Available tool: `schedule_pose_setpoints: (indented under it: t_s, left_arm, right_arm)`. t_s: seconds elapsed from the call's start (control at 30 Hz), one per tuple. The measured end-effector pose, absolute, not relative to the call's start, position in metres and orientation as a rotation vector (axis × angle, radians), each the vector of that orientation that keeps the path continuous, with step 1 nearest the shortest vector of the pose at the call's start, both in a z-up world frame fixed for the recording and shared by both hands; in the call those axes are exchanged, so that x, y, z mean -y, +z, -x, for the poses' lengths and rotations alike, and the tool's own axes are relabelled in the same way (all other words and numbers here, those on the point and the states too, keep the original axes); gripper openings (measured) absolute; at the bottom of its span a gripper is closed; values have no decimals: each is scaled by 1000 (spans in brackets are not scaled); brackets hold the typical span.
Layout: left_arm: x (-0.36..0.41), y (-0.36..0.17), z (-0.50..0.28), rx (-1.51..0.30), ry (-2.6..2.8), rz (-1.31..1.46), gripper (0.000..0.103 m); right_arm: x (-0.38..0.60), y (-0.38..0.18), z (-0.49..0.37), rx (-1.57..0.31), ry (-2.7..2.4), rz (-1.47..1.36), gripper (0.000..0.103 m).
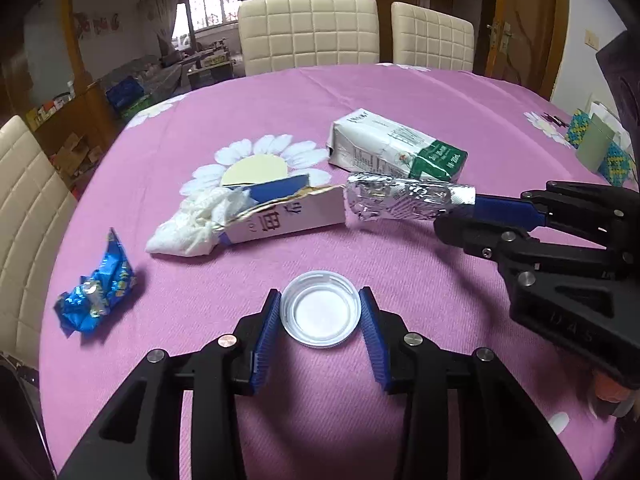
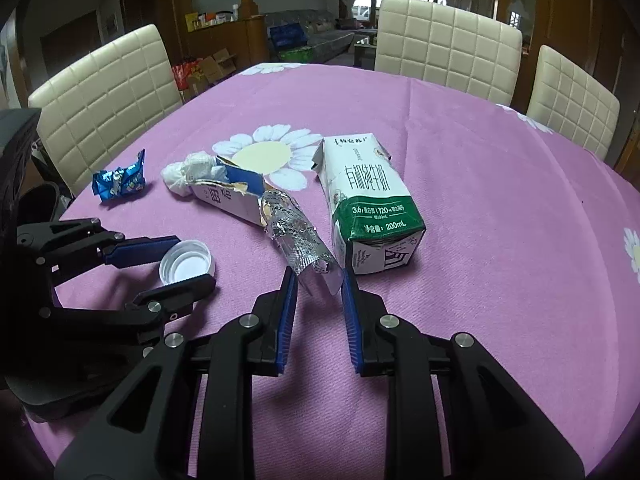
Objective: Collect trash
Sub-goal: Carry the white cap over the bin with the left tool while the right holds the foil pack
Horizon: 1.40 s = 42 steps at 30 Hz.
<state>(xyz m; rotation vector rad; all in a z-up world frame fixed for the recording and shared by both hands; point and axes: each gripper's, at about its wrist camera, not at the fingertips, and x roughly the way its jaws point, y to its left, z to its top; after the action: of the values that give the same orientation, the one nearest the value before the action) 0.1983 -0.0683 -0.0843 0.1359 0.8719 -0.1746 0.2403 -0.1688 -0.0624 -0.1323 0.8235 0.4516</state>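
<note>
**Both grippers closing on trash: cap on the left, foil on the right**

The left gripper [image 1: 320, 312] is sitting down on the pink tablecloth [image 1: 400, 104] with its blue pads [image 1: 266, 334] pressing against either side of the white plastic cap [image 1: 320, 314], which is lying open side up. In the right wrist view the same cap [image 2: 186, 260] is showing at about nine o'clock, pinched between the left gripper's [image 2: 188, 260] fingers. The right gripper [image 2: 320, 284] is closing on the near end of the crumpled foil wrapper [image 2: 298, 242], with the jaws standing narrow and the foil edge caught between the pads; from the left wrist view that wrapper [image 1: 404, 196] is lying at two o'clock, and the right gripper's [image 1: 460, 204] tips are meeting it there.

The rest of the trash is waiting further out: the milk carton [image 2: 368, 200] just beside the foil at one o'clock, the torn cardboard box [image 2: 230, 196] and crumpled tissue [image 2: 188, 172] at eleven, and the blue candy wrapper [image 2: 118, 180] at ten.

For doing this step well, it looks wise to be lifting both pieces straight up before carrying them anywhere. The cap's rim is smooth and shallow, so squeezing low and centred is probably mattering most. The foil is thin and touching the torn box, so a slow pull towards six o'clock should be freeing it without dragging its neighbours. No bin is showing in either view.
</note>
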Motion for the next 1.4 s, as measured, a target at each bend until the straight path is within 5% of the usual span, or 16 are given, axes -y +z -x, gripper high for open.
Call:
schedule_pose_setpoints:
  t_s: [0.6,1.4]
  left_arm:
    - [32,-48,-142,-707,-54,-147,39]
    - [-91,-34,-64,-624,185,-44,39]
  right_arm:
    - [144,-26,-190,-570,590,112,22]
    - [36,-5,-129,-520,808,278,22]
